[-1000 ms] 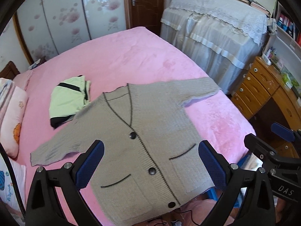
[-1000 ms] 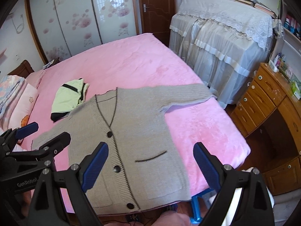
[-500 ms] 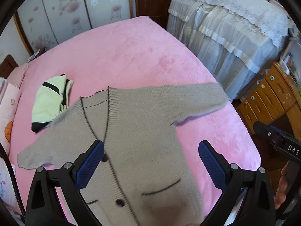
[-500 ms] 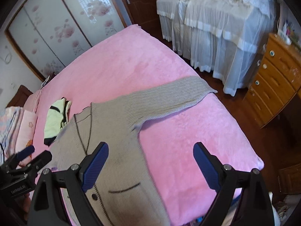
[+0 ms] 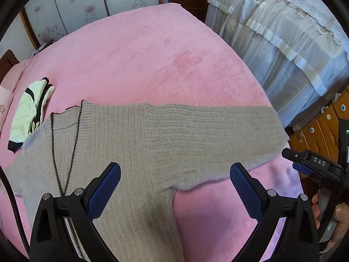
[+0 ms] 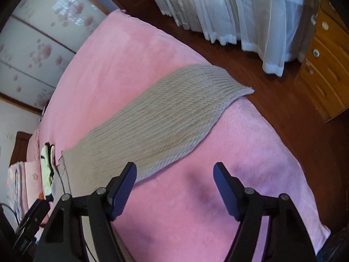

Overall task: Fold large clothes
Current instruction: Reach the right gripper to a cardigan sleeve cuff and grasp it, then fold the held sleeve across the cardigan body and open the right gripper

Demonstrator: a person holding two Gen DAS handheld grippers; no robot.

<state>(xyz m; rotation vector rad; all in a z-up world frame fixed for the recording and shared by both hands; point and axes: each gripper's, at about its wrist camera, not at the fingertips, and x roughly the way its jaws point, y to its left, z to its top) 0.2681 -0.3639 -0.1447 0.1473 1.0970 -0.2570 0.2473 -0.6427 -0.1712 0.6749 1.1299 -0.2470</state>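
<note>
Both grippers, left (image 5: 174, 185) and right (image 6: 174, 187), hover wide-jawed over the cardigan (image 5: 135, 144) (nothing gripped); next, seize the sleeve (image 6: 174, 113) at the bed's (image 6: 250, 163) edge.

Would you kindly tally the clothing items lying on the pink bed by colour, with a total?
Grey: 1, the knit cardigan, spread flat with one sleeve stretched toward the bed's edge.
Pale green with black trim: 1, the folded garment, beside the cardigan's collar.
Total: 2.
</note>
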